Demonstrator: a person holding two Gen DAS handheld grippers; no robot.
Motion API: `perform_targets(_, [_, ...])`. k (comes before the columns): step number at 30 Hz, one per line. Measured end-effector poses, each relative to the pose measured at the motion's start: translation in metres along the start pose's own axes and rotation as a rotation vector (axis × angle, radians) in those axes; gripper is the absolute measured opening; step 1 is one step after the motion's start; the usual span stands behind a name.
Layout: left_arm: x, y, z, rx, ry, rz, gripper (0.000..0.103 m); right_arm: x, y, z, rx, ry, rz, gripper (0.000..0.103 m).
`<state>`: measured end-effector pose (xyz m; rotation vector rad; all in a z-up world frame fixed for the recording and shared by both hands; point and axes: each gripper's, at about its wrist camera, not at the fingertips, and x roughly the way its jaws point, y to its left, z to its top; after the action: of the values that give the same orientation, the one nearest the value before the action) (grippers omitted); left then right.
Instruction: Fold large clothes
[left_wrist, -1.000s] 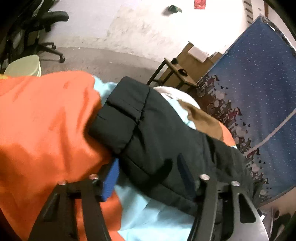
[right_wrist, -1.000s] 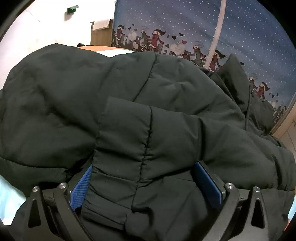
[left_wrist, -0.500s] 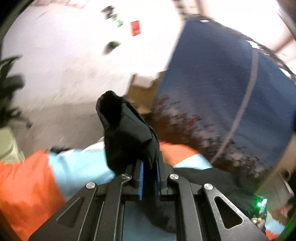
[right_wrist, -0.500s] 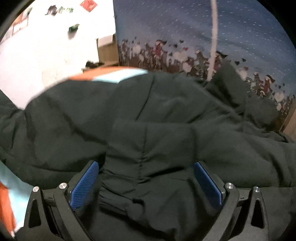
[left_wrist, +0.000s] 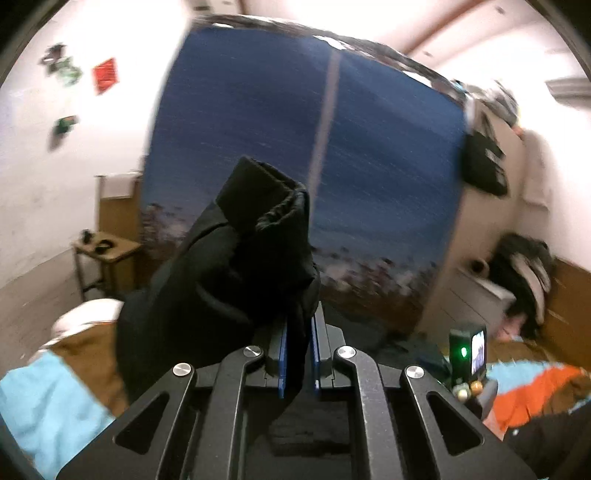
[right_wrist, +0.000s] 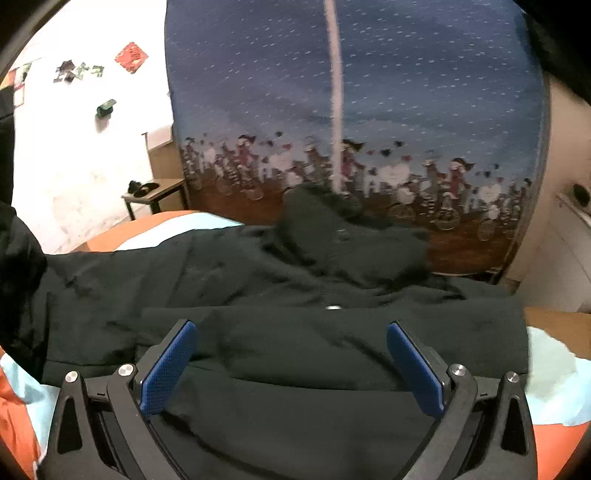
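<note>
— One black padded jacket (right_wrist: 295, 332) spread on orange-and-blue bedding (right_wrist: 554, 373); cuff (left_wrist: 258, 229) pinched in left gripper (left_wrist: 298, 354), raised at 12 o'clock.
— Looks bulky, soft, slippery; best gripped at seams. Right gripper (right_wrist: 291, 365) wide, holding nothing.

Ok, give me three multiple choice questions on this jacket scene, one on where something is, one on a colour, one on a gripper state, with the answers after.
1. Where does the body of the black jacket lie?
A. on the orange and light blue cover
B. on the small wooden table
C. on the floor

2. What colour are the gripper pads?
A. red
B. blue
C. white

3. How is the left gripper?
A. wide open and empty
B. shut on a pillow
C. shut on the jacket's sleeve

Answers: 1 A, the cover shows around the jacket in the right wrist view; 2 B, the pads on both grippers are blue; 3 C, black fabric is pinched between its closed pads.
</note>
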<state>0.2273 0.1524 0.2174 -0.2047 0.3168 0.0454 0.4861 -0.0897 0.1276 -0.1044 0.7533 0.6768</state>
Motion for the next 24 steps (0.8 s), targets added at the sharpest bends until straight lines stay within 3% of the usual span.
perform_targets(8, [0.091,-0.084,-0.035,0.109,0.147,-0.129,0.007,-0.034,-0.081,0.0,0.173,-0.029,0.084,0.103])
perform_targets(18, [0.182,-0.162,-0.11,0.179,0.394,-0.219,0.007,-0.04,-0.162,-0.028,0.33,0.003,0.054,0.103])
perform_targets(24, [0.206,-0.19,-0.173,0.265,0.48,-0.251,0.007,-0.013,-0.194,-0.061,0.494,0.112,0.219,0.103])
